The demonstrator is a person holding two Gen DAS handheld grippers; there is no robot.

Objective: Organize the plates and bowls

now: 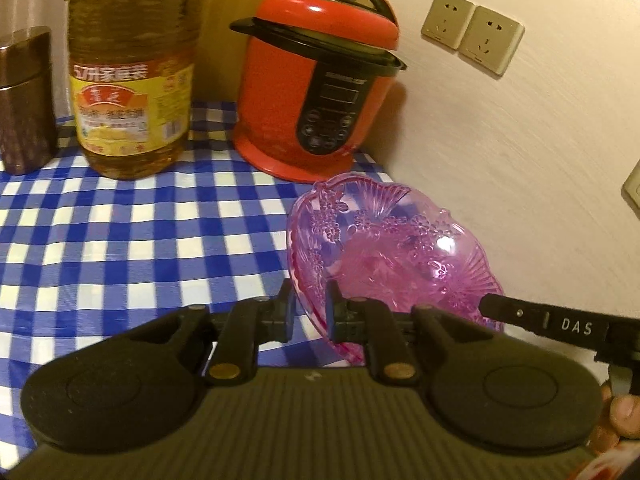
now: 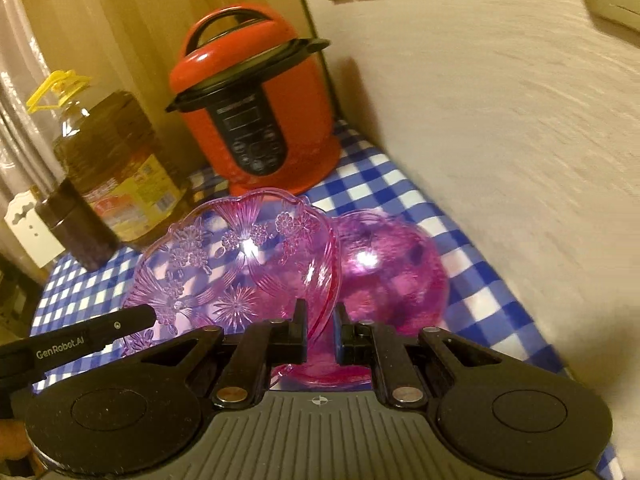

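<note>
A pink see-through plastic plate [image 1: 392, 256] with flower patterns is held tilted above the blue checked tablecloth [image 1: 120, 240]. My left gripper [image 1: 310, 312] is shut on its near left rim. The right gripper's finger [image 1: 520, 314] reaches in at its right edge. In the right wrist view the same plate [image 2: 224, 264] stands tilted, and my right gripper [image 2: 322, 332] is shut on its right rim. A pink see-through bowl [image 2: 392, 272] sits just behind and right of the plate, against the wall. The left gripper's finger [image 2: 100, 330] shows at the plate's lower left.
A red pressure cooker [image 1: 316, 88] stands at the back by the wall. A big oil bottle [image 1: 132, 76] and a dark brown canister [image 1: 24, 100] stand at the back left. The wall [image 1: 520, 160] with sockets runs along the right side.
</note>
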